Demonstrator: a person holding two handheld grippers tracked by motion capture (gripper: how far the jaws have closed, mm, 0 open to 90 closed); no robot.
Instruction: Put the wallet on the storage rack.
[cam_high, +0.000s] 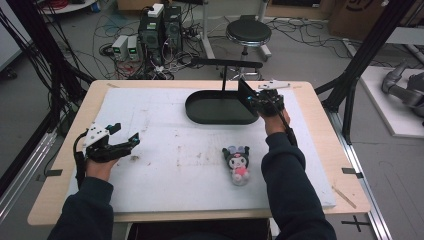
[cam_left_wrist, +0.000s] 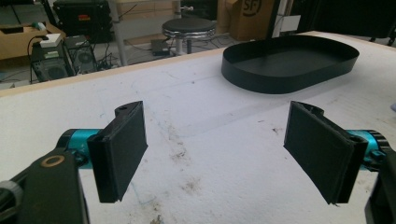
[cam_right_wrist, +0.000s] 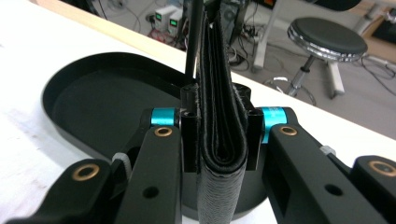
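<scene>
White padding (cam_high: 165, 150) covers our wooden table, with cables, power supplies and a round stool (cam_high: 248, 33) on the floor behind it. We hold a folded black wallet (cam_right_wrist: 220, 126) in our right gripper (cam_high: 263, 102), the jaws pressed together on it so it stands on edge, fold toward the camera. It hangs over the right end of the black oval tray (cam_high: 220, 107), not touching the floor of it as far as we can tell; we judge we carry it there to set it down inside. Our left gripper (cam_high: 116, 141) rests at the table's left, well apart, jaws spread wide on nothing, likely just waiting. Near our right sleeve lies a small plush doll (cam_high: 237, 164) with black ears and a pink body, untouched. Beyond the stool, a cardboard box (cam_left_wrist: 254, 16) bears the letters "SF"; we can read no other writing
</scene>
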